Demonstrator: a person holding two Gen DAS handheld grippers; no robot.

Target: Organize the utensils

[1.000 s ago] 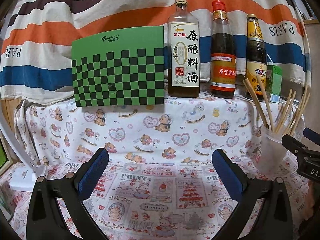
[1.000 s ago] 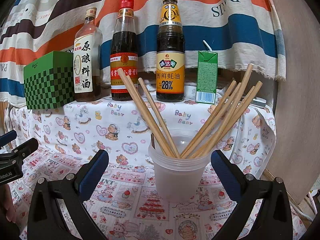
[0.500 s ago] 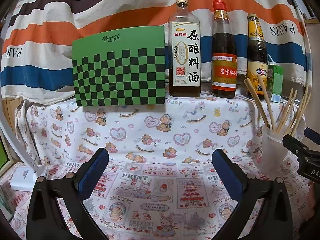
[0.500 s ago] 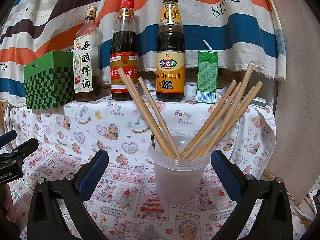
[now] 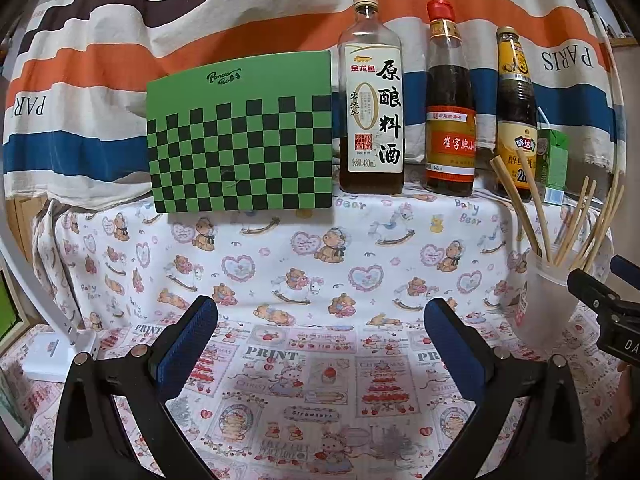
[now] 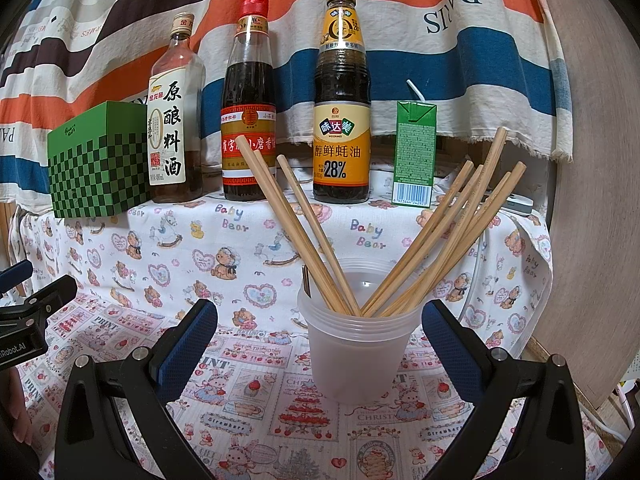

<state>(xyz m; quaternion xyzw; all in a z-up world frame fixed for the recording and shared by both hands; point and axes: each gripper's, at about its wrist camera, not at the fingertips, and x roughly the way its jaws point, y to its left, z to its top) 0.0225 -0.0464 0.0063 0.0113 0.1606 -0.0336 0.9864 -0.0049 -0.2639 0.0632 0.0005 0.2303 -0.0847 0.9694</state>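
Observation:
A translucent plastic cup (image 6: 354, 350) stands on the printed cloth and holds several wooden chopsticks (image 6: 436, 240) that fan out left and right. My right gripper (image 6: 320, 332) is open, its blue pads on either side of the cup without touching it. In the left wrist view the same cup (image 5: 548, 296) and chopsticks (image 5: 576, 220) sit at the far right. My left gripper (image 5: 320, 330) is open over bare cloth with nothing between its fingers. The other gripper's black body shows at the edge of each view.
On a raised cloth-covered shelf behind stand a green checkered box (image 5: 240, 136), three sauce bottles (image 6: 340, 100) and a green drink carton (image 6: 414, 152). A striped cloth hangs behind. A brown board (image 6: 592, 200) rises at the right. A white object (image 5: 52, 356) lies at the left.
The left wrist view has shifted very slightly; the cup, the chopsticks and both grippers stay as they were.

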